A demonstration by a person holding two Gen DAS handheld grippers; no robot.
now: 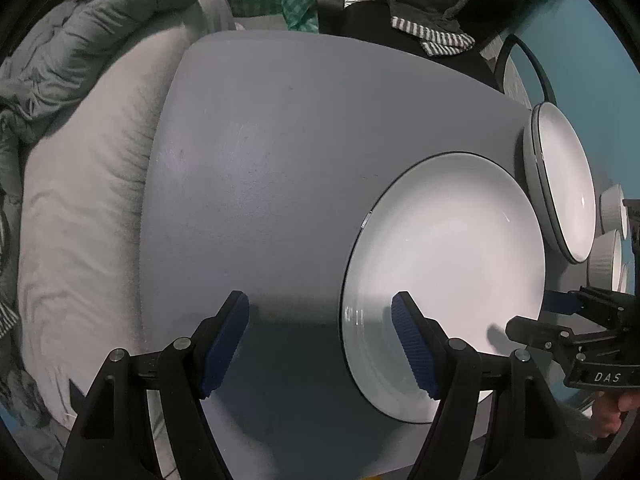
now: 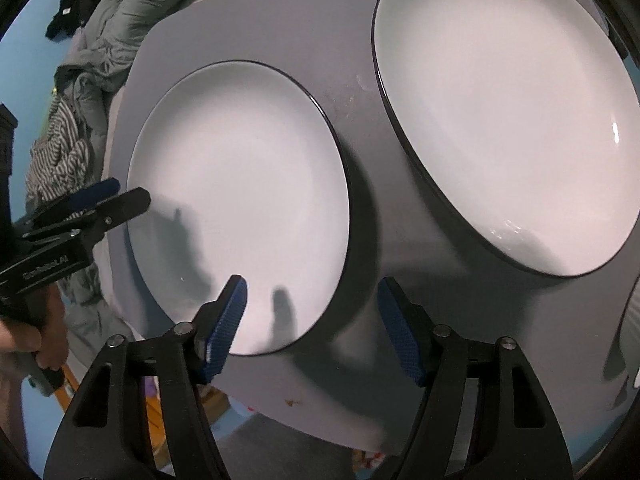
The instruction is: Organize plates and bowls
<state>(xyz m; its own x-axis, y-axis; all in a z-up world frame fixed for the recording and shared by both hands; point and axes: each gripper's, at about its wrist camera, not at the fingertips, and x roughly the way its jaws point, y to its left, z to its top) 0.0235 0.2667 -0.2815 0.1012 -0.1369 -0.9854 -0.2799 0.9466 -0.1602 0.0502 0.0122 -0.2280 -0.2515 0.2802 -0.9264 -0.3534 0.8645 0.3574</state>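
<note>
A white plate with a dark rim [image 1: 448, 280] lies flat on the grey table [image 1: 260, 160]. It also shows in the right wrist view [image 2: 240, 200]. A second white dark-rimmed plate [image 1: 560, 180] lies beyond it, large in the right wrist view [image 2: 504, 112]. Small white ribbed bowls [image 1: 610, 240] stand at the far right. My left gripper [image 1: 320, 336] is open, its right finger over the near plate's left rim. My right gripper [image 2: 312, 320] is open above the near plate's edge. Each gripper shows in the other's view, the right one [image 1: 560, 316] and the left one [image 2: 108, 196].
A white pillow [image 1: 80, 220] and grey bedding [image 1: 60, 60] lie left of the table. Checked and striped cloths [image 1: 440, 32] lie behind it. The table's near edge [image 2: 320, 436] drops to the floor. A ribbed white bowl's edge [image 2: 632, 328] shows at the right.
</note>
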